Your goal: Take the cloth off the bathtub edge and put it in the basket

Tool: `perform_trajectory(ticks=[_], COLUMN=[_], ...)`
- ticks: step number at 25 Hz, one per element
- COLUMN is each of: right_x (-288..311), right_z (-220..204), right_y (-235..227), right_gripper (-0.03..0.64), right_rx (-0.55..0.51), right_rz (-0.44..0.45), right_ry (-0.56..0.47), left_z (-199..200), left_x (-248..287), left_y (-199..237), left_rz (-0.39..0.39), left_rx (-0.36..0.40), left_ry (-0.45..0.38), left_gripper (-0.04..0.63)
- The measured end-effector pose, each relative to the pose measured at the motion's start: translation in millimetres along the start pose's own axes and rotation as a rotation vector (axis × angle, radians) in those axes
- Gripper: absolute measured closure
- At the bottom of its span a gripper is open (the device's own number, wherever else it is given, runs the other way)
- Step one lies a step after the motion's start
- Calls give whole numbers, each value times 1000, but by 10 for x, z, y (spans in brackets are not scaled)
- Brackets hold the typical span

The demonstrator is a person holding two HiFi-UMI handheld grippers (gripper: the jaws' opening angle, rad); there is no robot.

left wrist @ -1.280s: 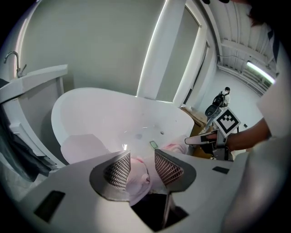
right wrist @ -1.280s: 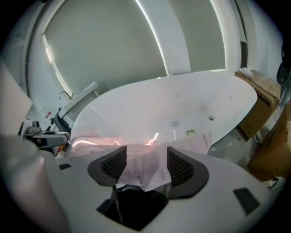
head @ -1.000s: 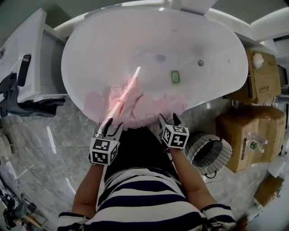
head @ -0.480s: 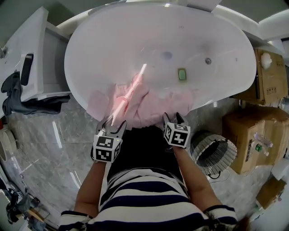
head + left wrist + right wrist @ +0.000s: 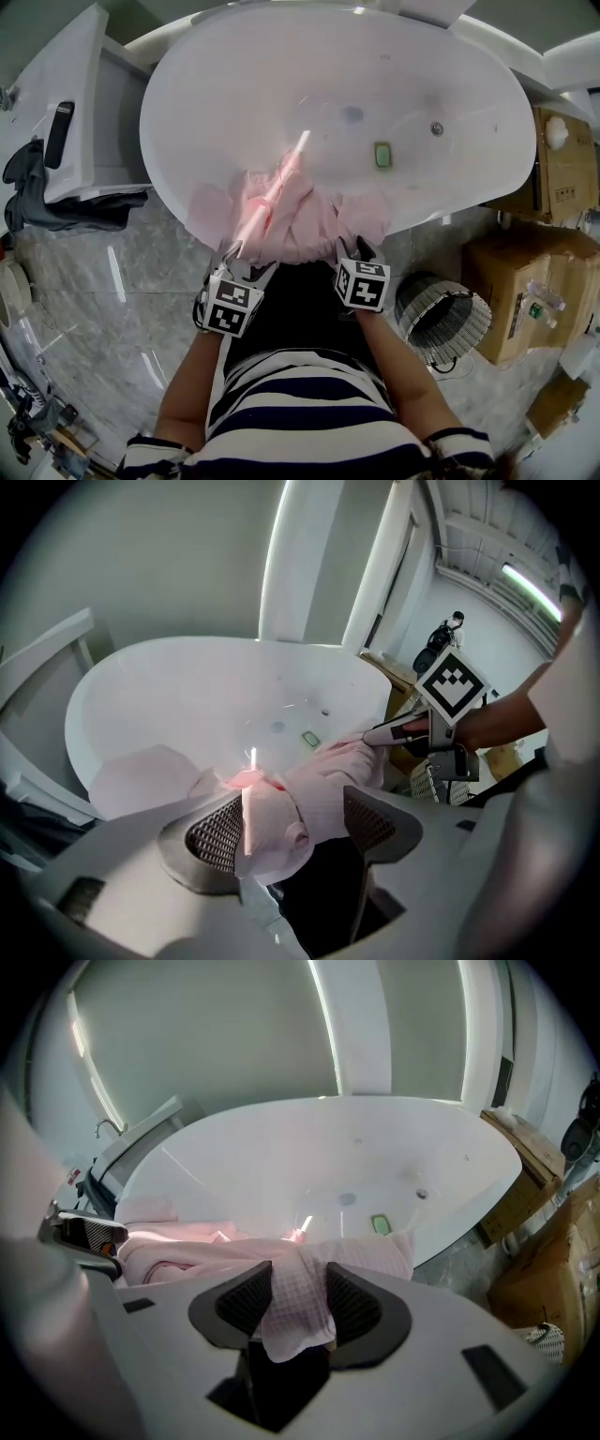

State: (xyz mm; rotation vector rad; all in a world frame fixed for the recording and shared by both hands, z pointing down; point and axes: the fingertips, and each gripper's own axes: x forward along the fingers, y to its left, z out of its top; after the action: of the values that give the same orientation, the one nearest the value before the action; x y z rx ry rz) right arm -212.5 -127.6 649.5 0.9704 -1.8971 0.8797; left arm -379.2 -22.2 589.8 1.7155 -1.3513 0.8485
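Observation:
A pink waffle cloth [image 5: 305, 220] hangs bunched over the near rim of the white bathtub [image 5: 155, 141]. My left gripper [image 5: 248, 262] is at its left end. In the left gripper view its jaws are opening: a fold of cloth [image 5: 272, 822] lies against the left pad, with a gap to the right pad, so the left gripper [image 5: 295, 819] is open. My right gripper [image 5: 356, 247] is at the cloth's right end. Its jaws are closing, and in the right gripper view the cloth [image 5: 298, 1321] fills the gap of the right gripper [image 5: 298, 1299] between both pads. The round wire basket [image 5: 441, 319] stands on the floor to the right.
A small green object [image 5: 382, 155] and a drain [image 5: 437, 128] lie in the tub. Cardboard boxes [image 5: 520, 300] stand beyond the basket. Dark clothing [image 5: 42, 202] hangs off a white cabinet [image 5: 56, 84] at the left. The marble floor [image 5: 103, 319] spreads around me.
Both grippers have moved forward onto the cloth's near edge. The left jaws have spread wider. The right gripper has reached the cloth's right end.

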Motion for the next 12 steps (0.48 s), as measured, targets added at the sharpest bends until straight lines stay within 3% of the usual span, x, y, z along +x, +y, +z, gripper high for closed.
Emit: perform_trajectory(ticks=[8,12], right_x=[-34,-35], right_z=[-26,-47], right_y=[181,235], right_gripper=[422,425], right_rx=[-23,-43], right_rz=[40,45], right_ry=[1,-2], left_z=[-16,-19], left_x=[113,203], left_y=[-110,-140], left_rz=[8,61], left_rx=[108,195], left_ry=[28,23], left_gripper=[261,262])
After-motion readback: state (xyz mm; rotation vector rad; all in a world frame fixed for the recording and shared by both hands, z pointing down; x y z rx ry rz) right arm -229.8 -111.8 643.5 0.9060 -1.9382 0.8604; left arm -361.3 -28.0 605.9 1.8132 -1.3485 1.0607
